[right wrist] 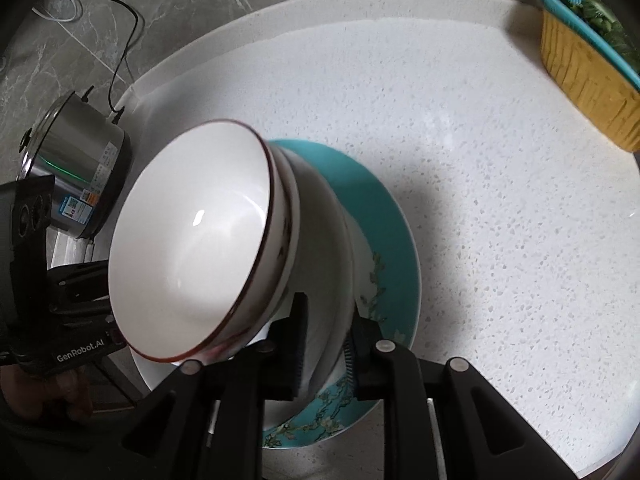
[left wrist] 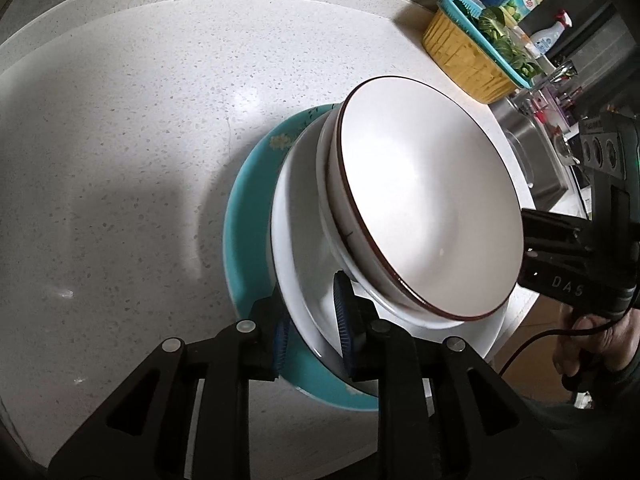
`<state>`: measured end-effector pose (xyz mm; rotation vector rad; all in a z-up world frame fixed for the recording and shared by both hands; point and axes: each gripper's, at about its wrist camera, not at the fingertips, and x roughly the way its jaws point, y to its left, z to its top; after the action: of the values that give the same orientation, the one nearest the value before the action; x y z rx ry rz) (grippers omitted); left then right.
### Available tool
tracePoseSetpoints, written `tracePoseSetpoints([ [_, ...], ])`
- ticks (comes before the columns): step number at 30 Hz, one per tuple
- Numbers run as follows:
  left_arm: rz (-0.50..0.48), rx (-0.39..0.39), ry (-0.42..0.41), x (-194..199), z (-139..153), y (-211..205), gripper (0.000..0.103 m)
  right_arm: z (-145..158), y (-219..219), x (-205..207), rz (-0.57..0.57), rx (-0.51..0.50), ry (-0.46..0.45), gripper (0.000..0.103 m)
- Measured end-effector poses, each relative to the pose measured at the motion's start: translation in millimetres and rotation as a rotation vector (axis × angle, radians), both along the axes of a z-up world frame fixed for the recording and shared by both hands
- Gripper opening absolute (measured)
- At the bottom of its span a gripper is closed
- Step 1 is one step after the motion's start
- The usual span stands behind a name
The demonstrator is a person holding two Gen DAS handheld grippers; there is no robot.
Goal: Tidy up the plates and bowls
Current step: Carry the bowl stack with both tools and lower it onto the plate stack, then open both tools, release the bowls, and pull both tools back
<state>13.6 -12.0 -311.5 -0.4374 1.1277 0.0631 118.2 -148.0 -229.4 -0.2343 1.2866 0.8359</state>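
Note:
A stack stands over the white speckled counter (left wrist: 120, 140): a teal flowered plate (left wrist: 244, 216) at the bottom, a white plate (left wrist: 296, 248) on it, and white bowls with a brown rim (left wrist: 432, 208) on top. My left gripper (left wrist: 310, 328) is shut on the white plate's rim. In the right wrist view my right gripper (right wrist: 324, 340) is shut on the opposite rim of the white plate (right wrist: 324, 240), above the teal plate (right wrist: 392, 232), with the bowls (right wrist: 192, 240) nested on top. The stack looks tilted in both views.
A yellow basket (left wrist: 464, 56) with a teal colander of greens stands at the back right, with bottles and a steel sink (left wrist: 536, 148) beyond. A steel cooker (right wrist: 76, 164) with a cord stands at the left in the right wrist view. The counter's front edge is near.

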Motion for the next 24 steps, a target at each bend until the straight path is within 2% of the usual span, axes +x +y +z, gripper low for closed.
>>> tracePoseSetpoints([
  [3,-0.016,0.002,-0.008,-4.7,1.8,1.4,0.021,4.9,-4.1,-0.9,-0.029,0.003,-0.023,0.034],
  [9,-0.020,0.011,-0.029,-15.2,10.7,3.3,0.022,14.5,-16.3,-5.2,-0.070,0.017,-0.049,0.041],
  [11,-0.011,0.018,-0.033,-21.4,14.4,2.9,0.028,17.7,-21.8,-7.1,-0.077,0.029,-0.051,0.046],
  [14,0.005,0.016,-0.049,-34.0,22.5,4.5,0.044,23.4,-28.6,-10.1,-0.088,0.039,-0.060,0.048],
  [15,0.025,0.044,-0.052,-39.3,28.0,4.0,0.055,26.0,-32.0,-10.8,-0.095,0.043,-0.065,0.051],
  [18,0.063,0.079,-0.078,-52.5,41.3,3.9,0.063,38.5,-46.6,-14.6,-0.109,0.071,-0.092,0.057],
  [19,0.073,0.097,-0.086,-53.4,44.6,3.7,0.070,44.1,-53.5,-16.6,-0.117,0.079,-0.107,0.059],
  [21,0.100,0.167,-0.127,-65.2,60.0,-2.3,0.076,51.5,-62.8,-19.2,-0.130,0.100,-0.119,0.070],
  [23,0.115,0.206,-0.162,-74.1,73.2,-8.8,0.084,61.3,-74.8,-23.7,-0.153,0.129,-0.134,0.076],
  [24,0.126,0.233,-0.182,-80.0,81.7,-13.8,0.092,65.1,-78.8,-25.7,-0.158,0.139,-0.141,0.082],
])
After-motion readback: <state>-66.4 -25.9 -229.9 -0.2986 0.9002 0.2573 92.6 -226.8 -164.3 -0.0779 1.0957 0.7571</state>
